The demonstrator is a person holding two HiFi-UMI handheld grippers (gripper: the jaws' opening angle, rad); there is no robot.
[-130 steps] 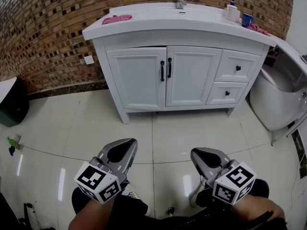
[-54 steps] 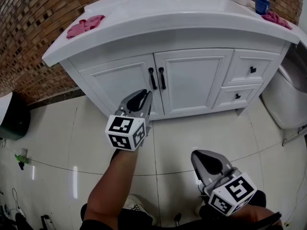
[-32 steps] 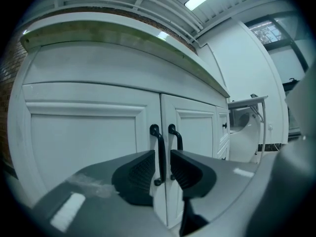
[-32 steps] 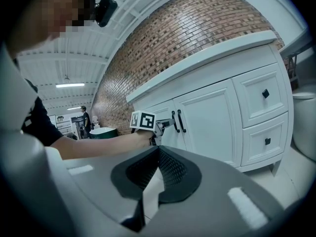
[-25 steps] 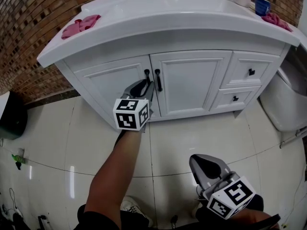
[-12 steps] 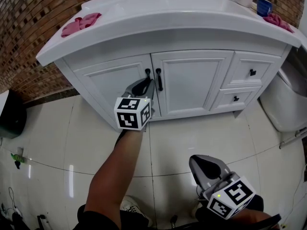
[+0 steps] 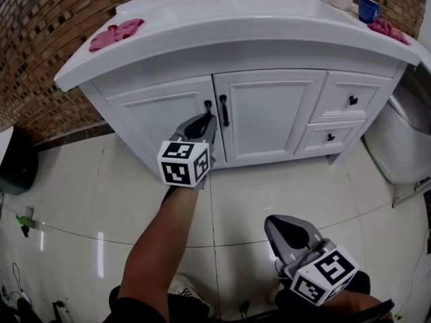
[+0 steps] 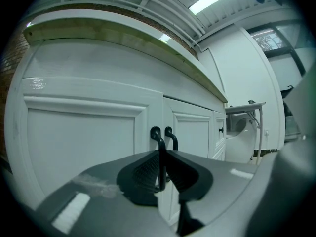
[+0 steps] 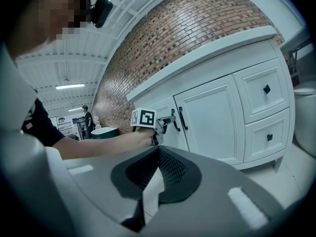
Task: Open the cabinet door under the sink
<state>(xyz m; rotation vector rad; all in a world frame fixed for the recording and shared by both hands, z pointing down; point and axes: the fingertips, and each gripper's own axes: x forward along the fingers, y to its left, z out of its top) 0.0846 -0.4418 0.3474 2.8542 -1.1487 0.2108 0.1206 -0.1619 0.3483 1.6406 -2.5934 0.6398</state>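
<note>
The white cabinet under the sink has two doors, a left door (image 7: 161, 116) and a right door (image 7: 273, 113), each with a black bar handle. My left gripper (image 7: 207, 121) reaches up to the left door's handle (image 7: 208, 105). In the left gripper view the left gripper (image 8: 162, 169) is shut on that handle (image 8: 158, 137), the bar pinched between the ribbed pads. The other handle (image 8: 171, 136) stands free just to the right. The left door looks flush with the right one. My right gripper (image 7: 289, 231) hangs low over the floor, shut and holding nothing (image 9: 158, 154).
Two drawers (image 7: 350, 99) sit right of the doors. A pink cloth (image 7: 116, 33) lies on the countertop's left, a blue cup (image 7: 367, 9) at its back right. A white fixture (image 7: 404, 140) stands at the right, a dark bin (image 7: 13, 160) at the left.
My left gripper rose from beside my knees to the left door's handle and has stayed on it for the last second. The right gripper has stayed low.
</note>
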